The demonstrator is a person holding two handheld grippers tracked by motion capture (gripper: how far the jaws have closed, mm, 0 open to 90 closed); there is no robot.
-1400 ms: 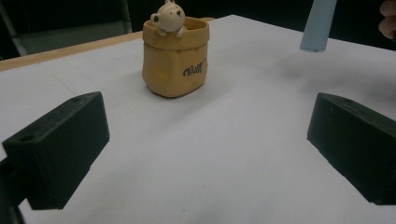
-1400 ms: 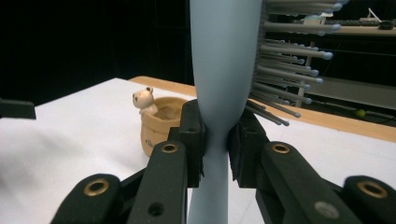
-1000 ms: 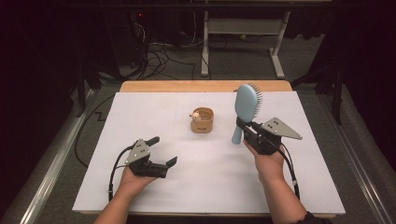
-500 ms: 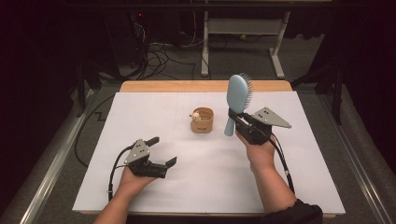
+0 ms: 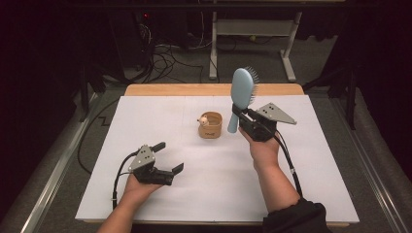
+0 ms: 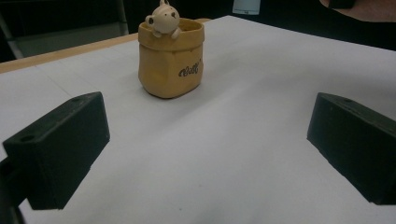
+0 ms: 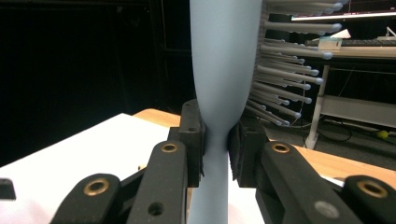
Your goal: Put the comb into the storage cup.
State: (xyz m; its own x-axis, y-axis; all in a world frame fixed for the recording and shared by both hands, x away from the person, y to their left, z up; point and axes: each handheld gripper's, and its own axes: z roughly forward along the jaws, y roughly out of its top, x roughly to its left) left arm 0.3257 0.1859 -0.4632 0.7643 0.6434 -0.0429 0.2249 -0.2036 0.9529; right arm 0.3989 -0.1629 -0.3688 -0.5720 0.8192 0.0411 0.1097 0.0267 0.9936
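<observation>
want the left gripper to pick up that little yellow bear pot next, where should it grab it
Grip the yellow pot across its side walls at mid-height, coming in level from the near side. It stands upright with soft, bulging walls, and the bear occupies the rim, so a top grasp looks awkward.

We note a pale blue hairbrush (image 5: 241,92), a tan pot (image 5: 210,126) with dark lettering and a cream bear, black grippers, and a white table (image 5: 311,160) cover with a wood far edge.

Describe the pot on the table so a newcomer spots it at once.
Start at the white table and look to its middle, toward the far edge. There stands the pot, a small tan sack-shaped cup, left of the blue brush. A little bear figure peeks over its rim, with dark script on its front.
</observation>
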